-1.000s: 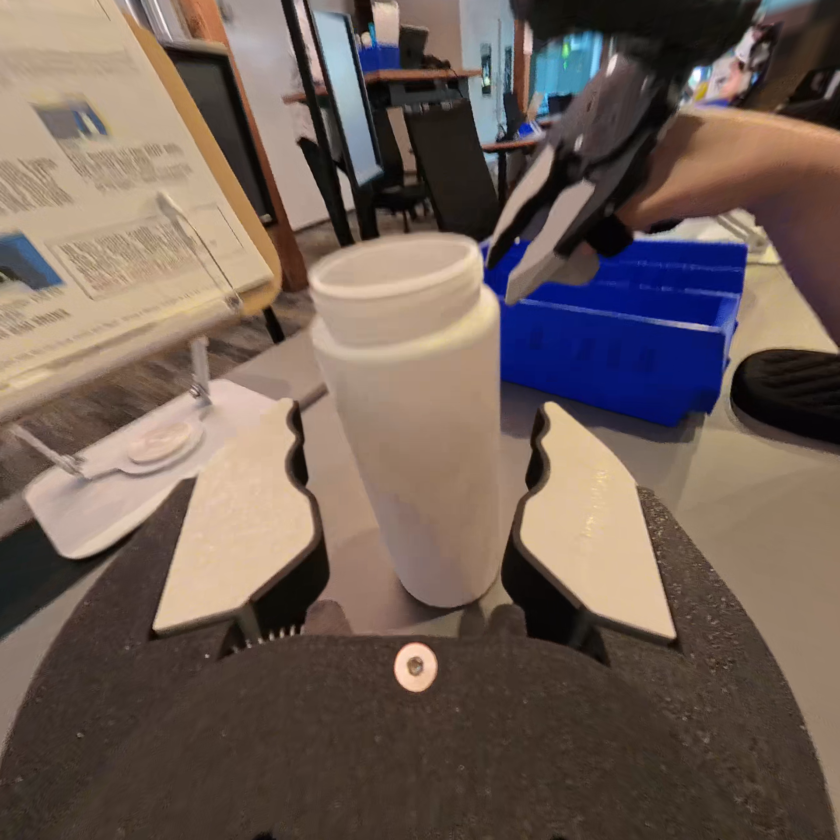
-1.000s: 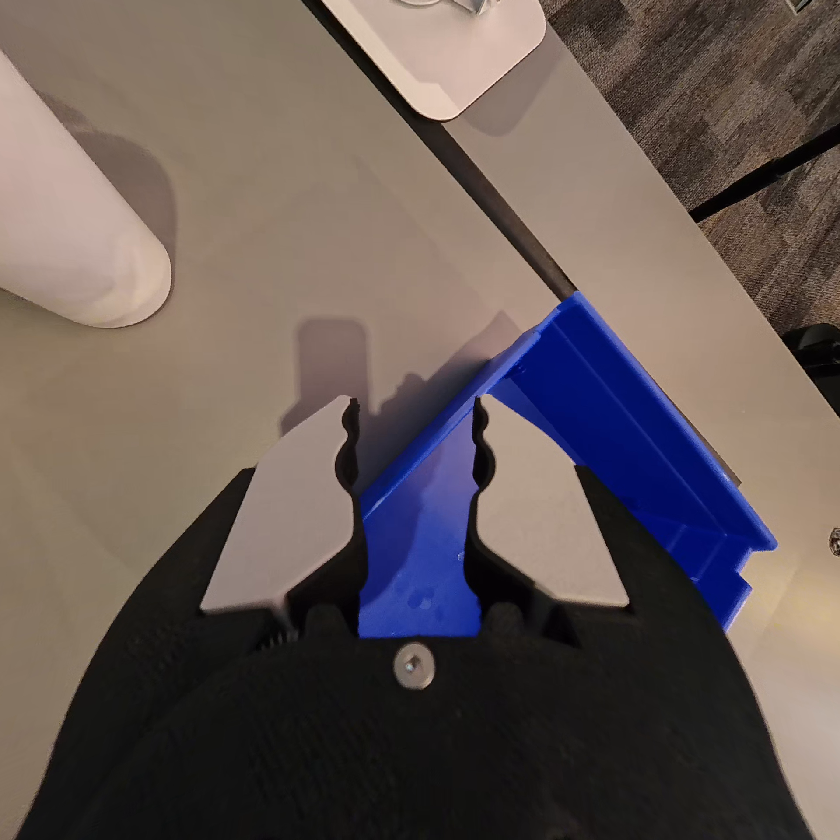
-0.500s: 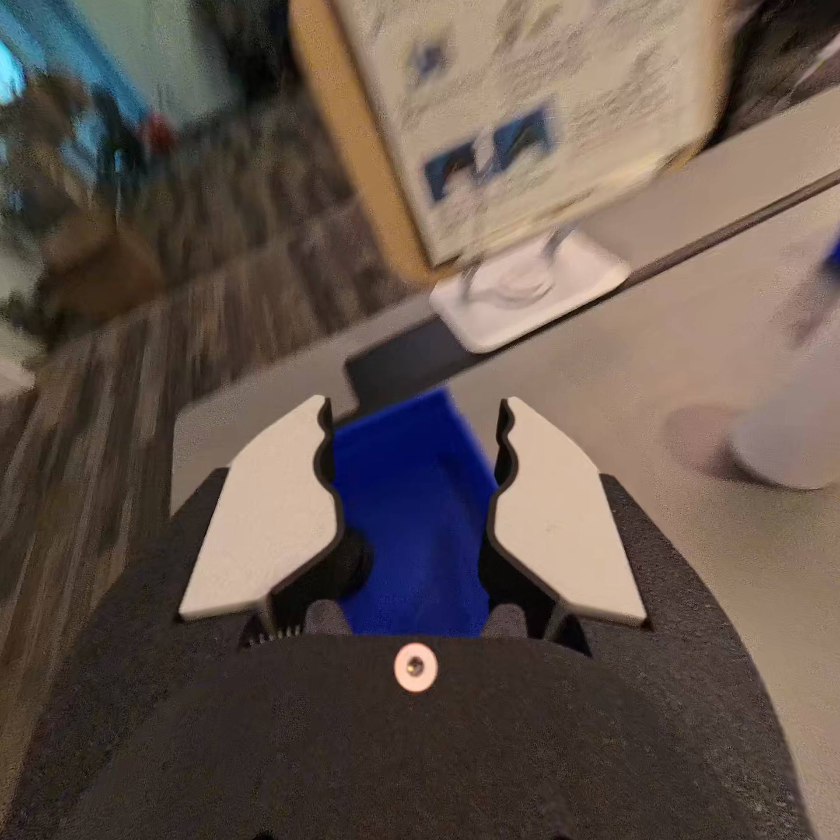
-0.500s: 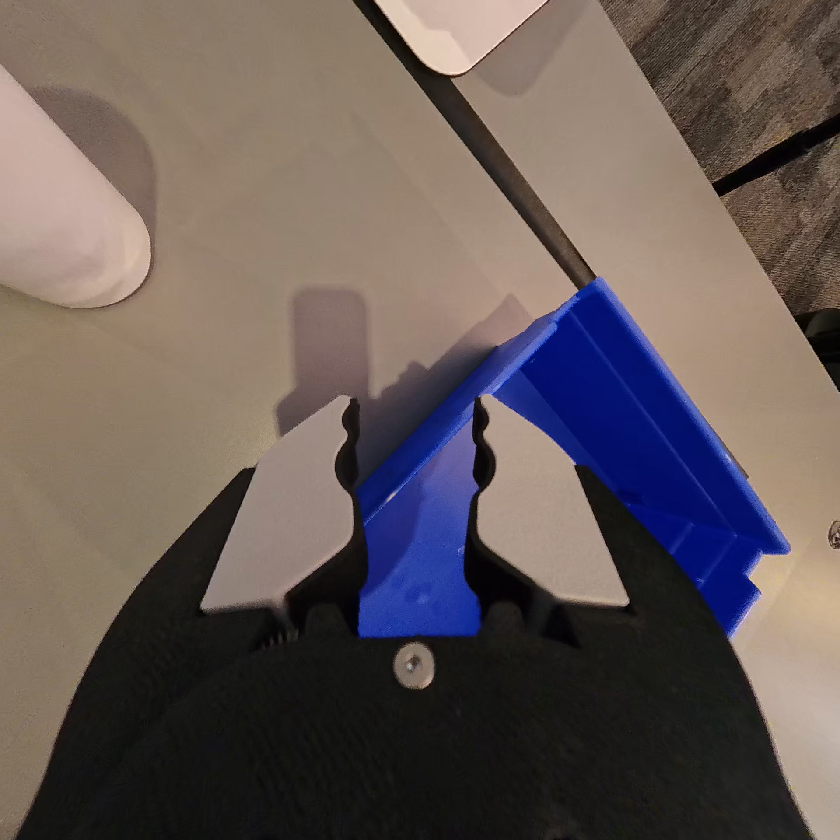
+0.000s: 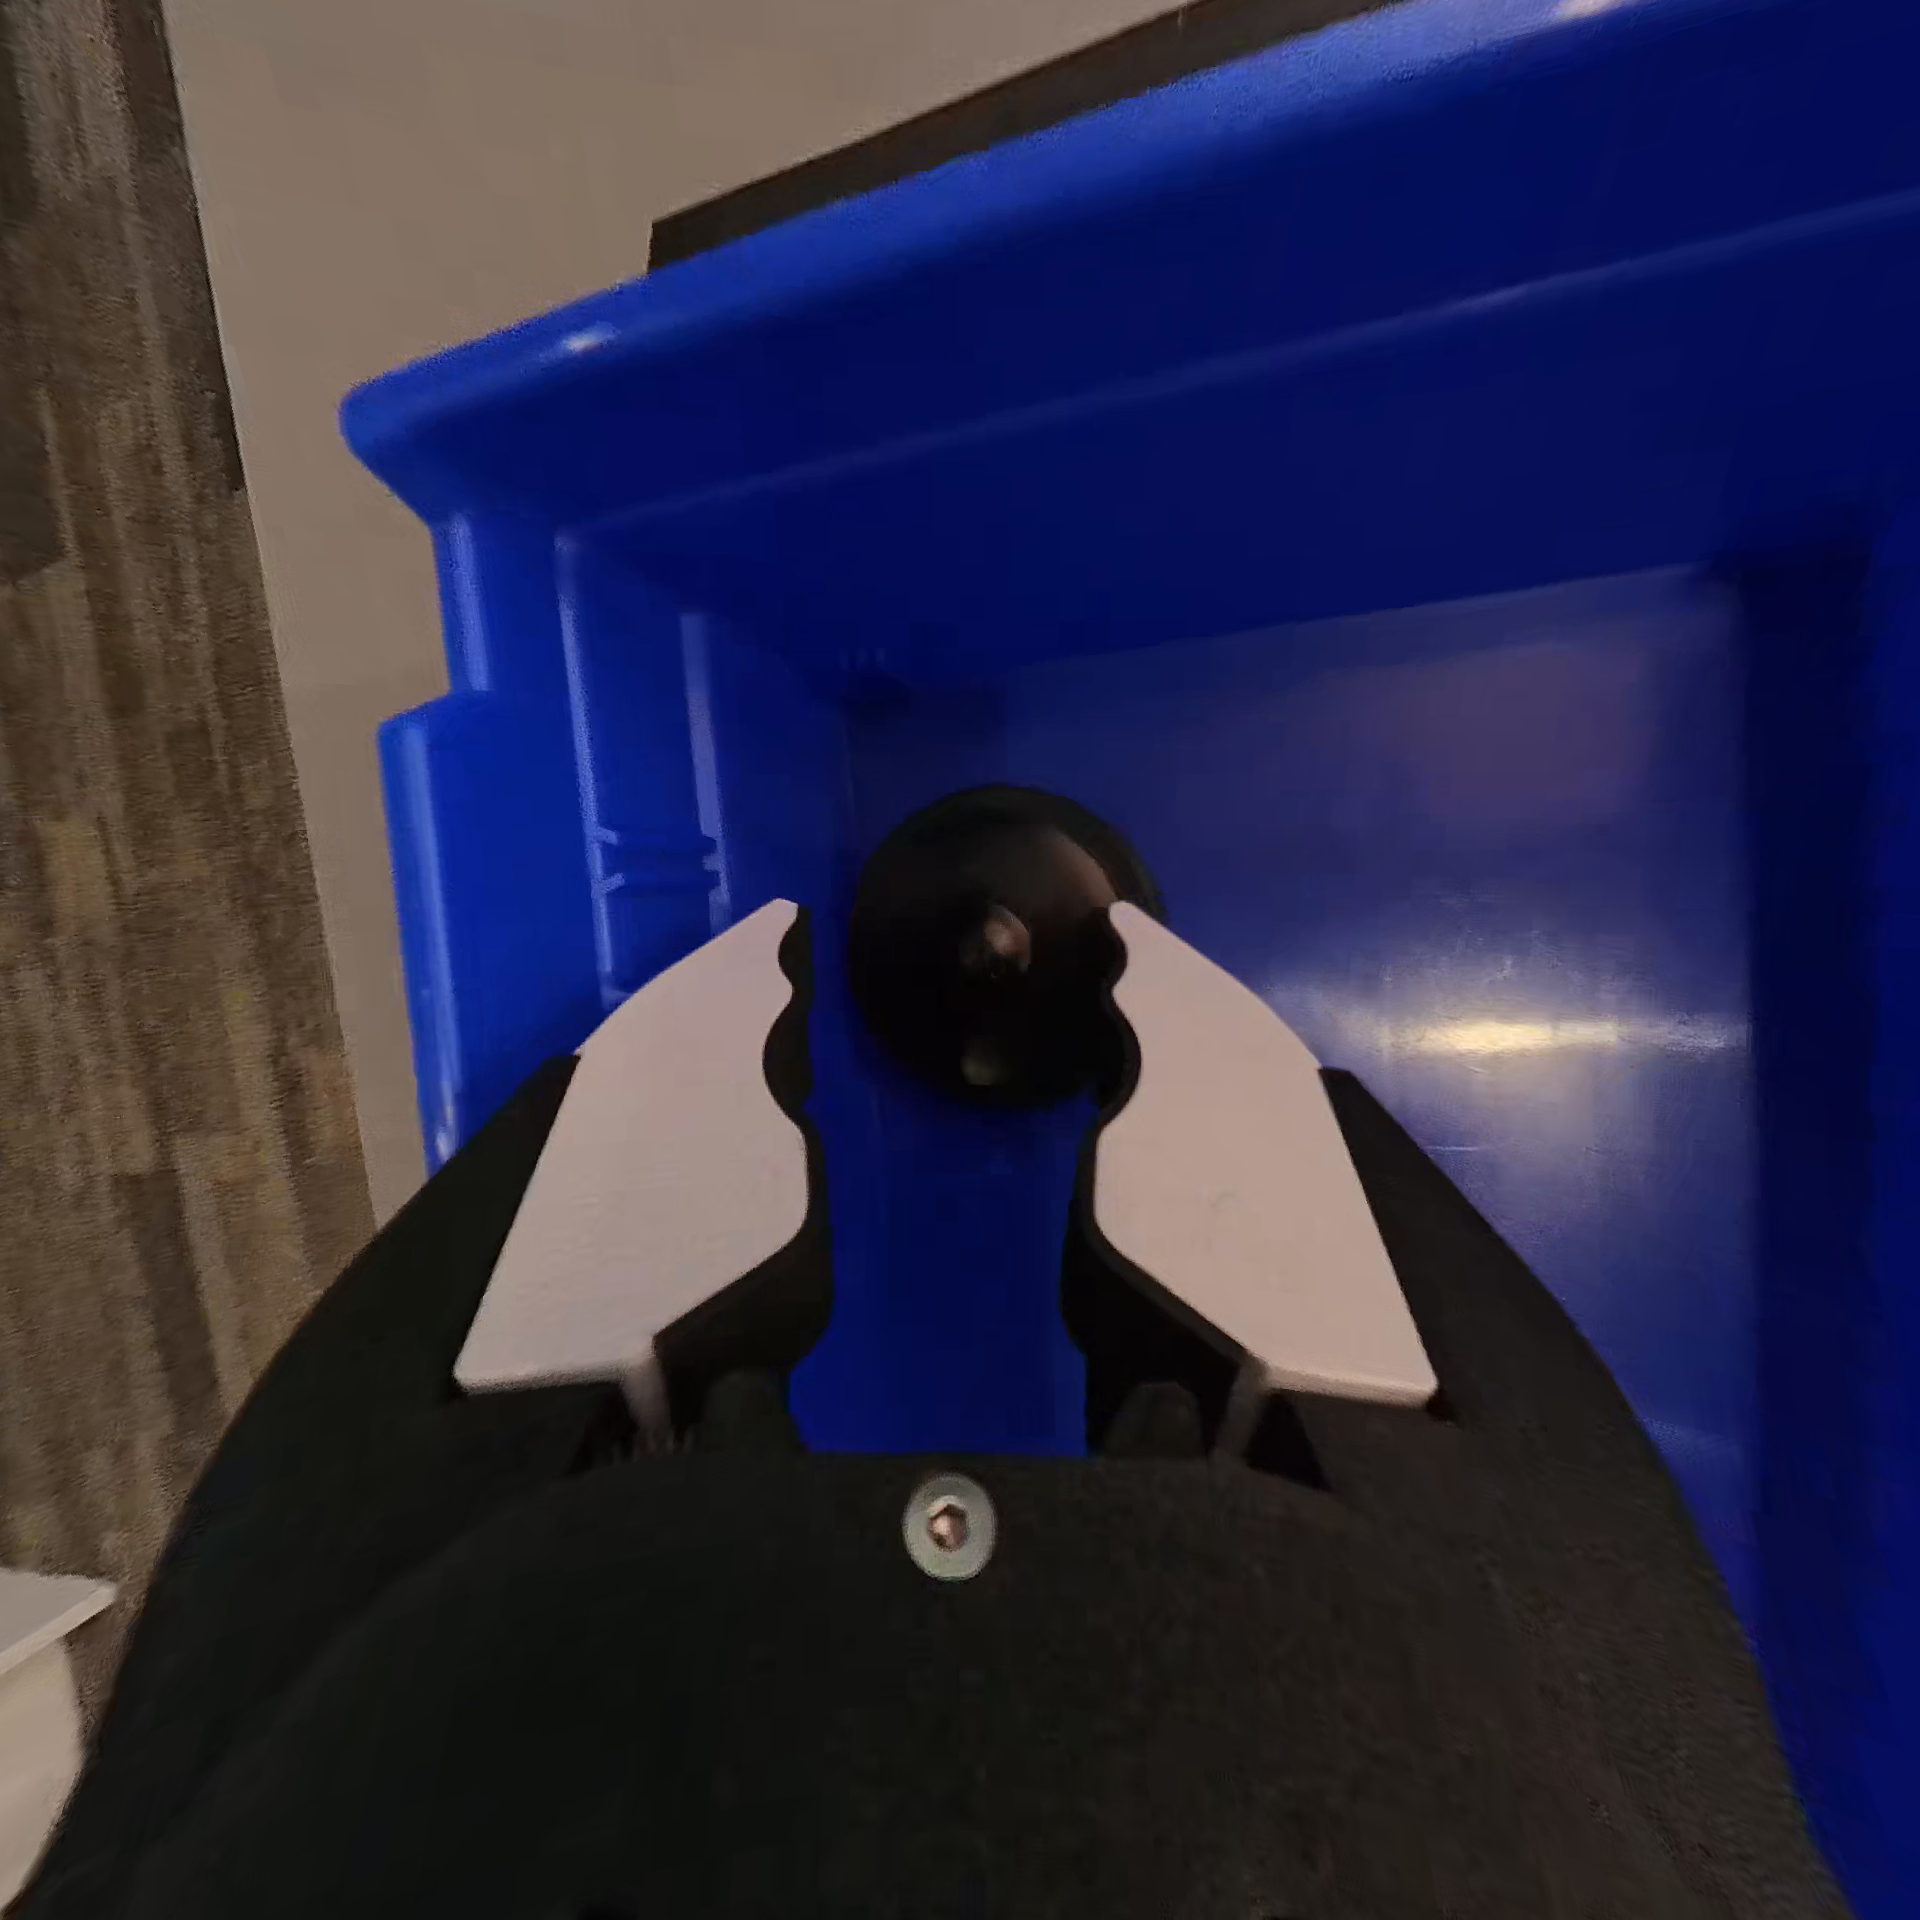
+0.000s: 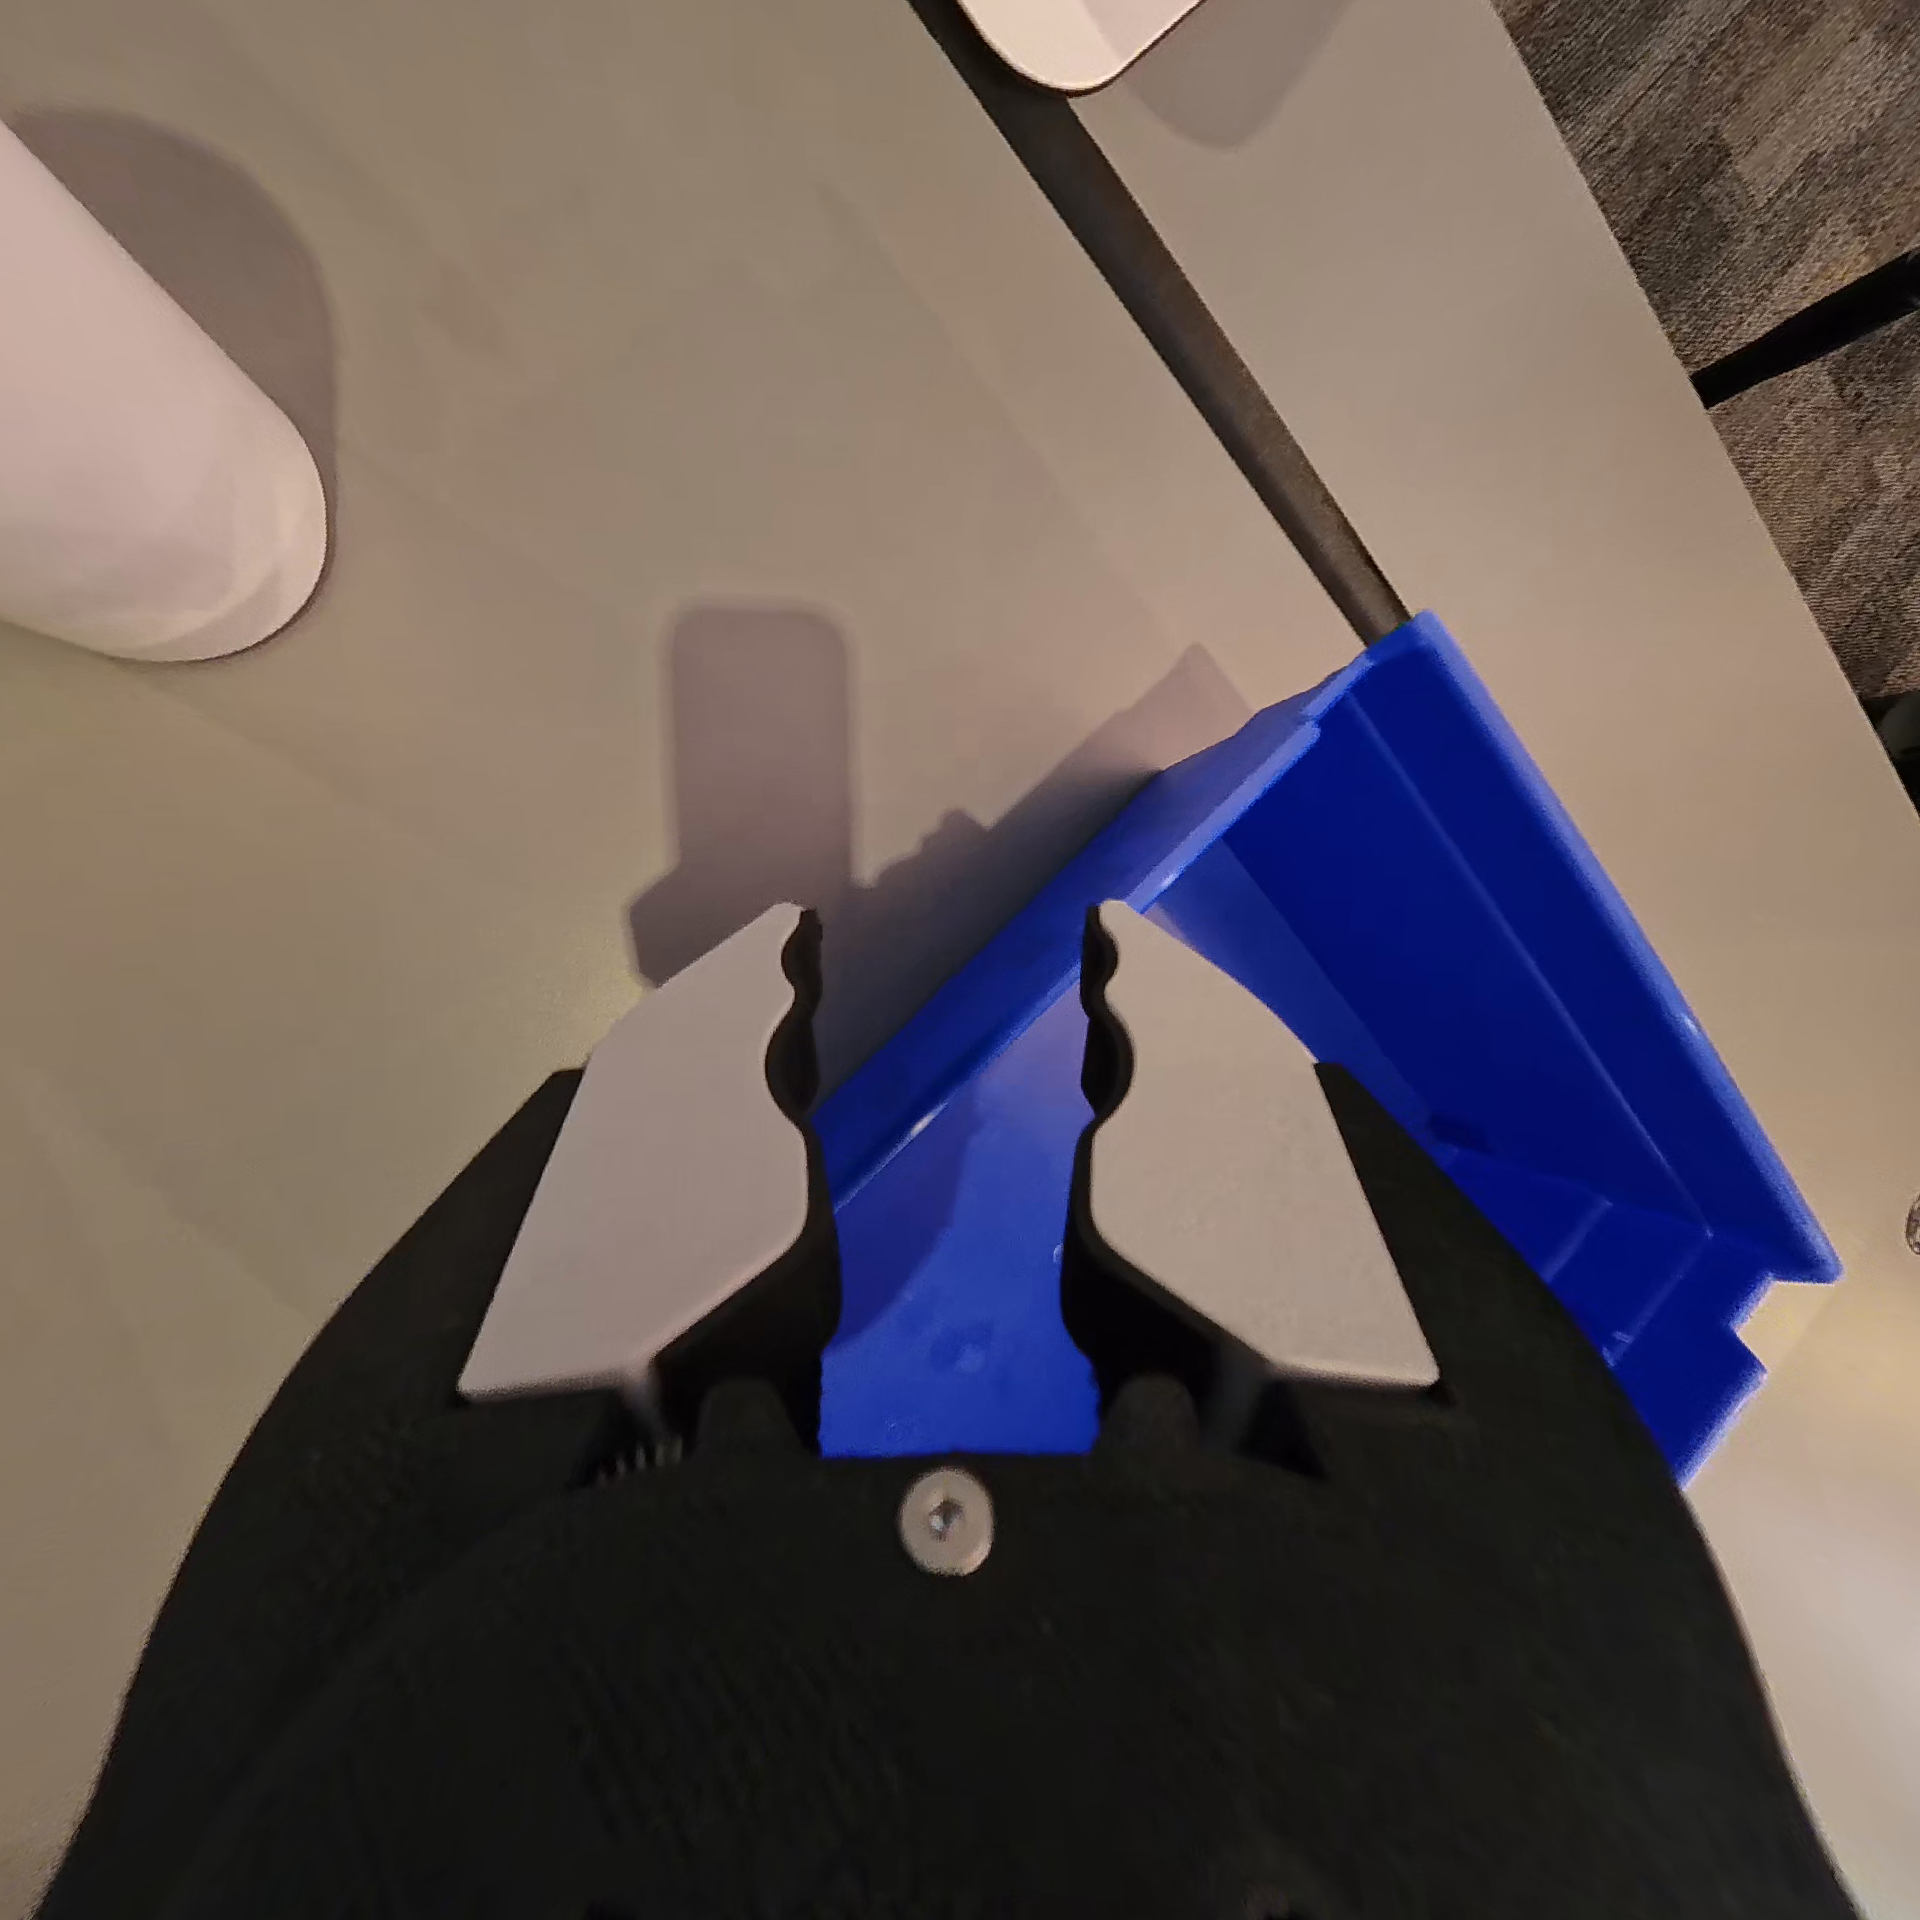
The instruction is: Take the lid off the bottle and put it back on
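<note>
A black round lid (image 5: 977, 997) lies on the floor of a blue bin (image 5: 1351, 364), near its corner. My left gripper (image 5: 954, 914) is open and points down into the bin, its fingertips either side of the lid; I cannot tell whether they touch it. The white bottle (image 6: 135, 468) stands uncapped on the grey table at the upper left of the right wrist view; only its lower body shows. My right gripper (image 6: 948, 914) is open and empty, above the near edge of a blue bin (image 6: 1507, 935).
A white stand base (image 6: 1070, 31) sits at the table's far edge. A dark seam (image 6: 1195, 312) runs between two tabletops. Carpet floor (image 5: 104, 727) lies beyond the table edge, left of the bin.
My left gripper has left the bottle, swung away to the blue bin and now points down at the black lid. My right gripper has drifted only slightly and stays open.
</note>
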{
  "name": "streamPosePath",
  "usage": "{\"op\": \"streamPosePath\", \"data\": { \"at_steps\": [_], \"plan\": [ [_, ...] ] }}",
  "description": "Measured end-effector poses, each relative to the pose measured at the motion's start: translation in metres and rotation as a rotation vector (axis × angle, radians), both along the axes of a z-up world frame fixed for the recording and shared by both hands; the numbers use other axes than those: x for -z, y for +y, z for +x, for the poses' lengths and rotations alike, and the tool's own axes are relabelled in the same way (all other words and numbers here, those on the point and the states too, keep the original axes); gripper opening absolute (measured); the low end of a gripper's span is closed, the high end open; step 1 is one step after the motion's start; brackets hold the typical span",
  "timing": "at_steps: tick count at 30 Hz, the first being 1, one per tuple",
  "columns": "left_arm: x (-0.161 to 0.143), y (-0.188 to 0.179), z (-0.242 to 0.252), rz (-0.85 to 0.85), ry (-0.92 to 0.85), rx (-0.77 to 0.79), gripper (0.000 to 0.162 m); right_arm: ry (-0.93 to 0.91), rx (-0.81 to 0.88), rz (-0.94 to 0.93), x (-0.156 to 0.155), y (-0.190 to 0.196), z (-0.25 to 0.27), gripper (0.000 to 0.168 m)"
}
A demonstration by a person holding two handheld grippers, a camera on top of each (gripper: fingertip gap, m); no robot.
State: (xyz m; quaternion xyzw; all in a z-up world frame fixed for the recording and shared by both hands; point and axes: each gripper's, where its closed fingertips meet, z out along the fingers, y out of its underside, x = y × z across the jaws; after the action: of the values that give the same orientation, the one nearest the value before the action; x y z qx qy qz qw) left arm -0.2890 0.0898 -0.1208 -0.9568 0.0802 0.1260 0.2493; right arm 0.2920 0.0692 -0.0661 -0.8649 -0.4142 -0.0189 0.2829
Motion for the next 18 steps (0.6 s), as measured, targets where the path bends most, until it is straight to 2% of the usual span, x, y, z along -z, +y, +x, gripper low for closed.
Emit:
{"op": "streamPosePath", "data": {
  "at_steps": [1,5,9,13,16,17,18],
  "plan": [
    [0.003,0.000,-0.001,-0.007,0.012,-0.002,0.051,-0.003,-0.002,0.001,0.000,0.000,0.000,0.050],
    [0.005,0.003,0.006,0.005,-0.035,0.008,0.027,-0.009,-0.008,-0.003,0.000,-0.002,0.000,0.050],
    [0.007,-0.003,0.011,-0.033,-0.081,0.016,0.020,-0.011,-0.003,0.010,-0.003,-0.001,0.001,0.050],
    [0.009,-0.009,0.051,-0.087,-0.233,0.133,0.017,-0.011,0.002,0.027,-0.008,-0.001,0.003,0.050],
    [0.011,-0.012,0.074,-0.124,-0.230,0.235,0.009,-0.013,0.003,0.028,-0.007,-0.001,0.003,0.050],
    [0.010,-0.012,0.076,-0.124,-0.204,0.252,0.014,-0.015,0.003,0.026,-0.007,-0.001,0.003,0.050],
    [0.009,-0.009,0.075,-0.112,-0.173,0.264,0.033,-0.018,0.003,0.023,-0.006,-0.001,0.004,0.050]
  ]
}}
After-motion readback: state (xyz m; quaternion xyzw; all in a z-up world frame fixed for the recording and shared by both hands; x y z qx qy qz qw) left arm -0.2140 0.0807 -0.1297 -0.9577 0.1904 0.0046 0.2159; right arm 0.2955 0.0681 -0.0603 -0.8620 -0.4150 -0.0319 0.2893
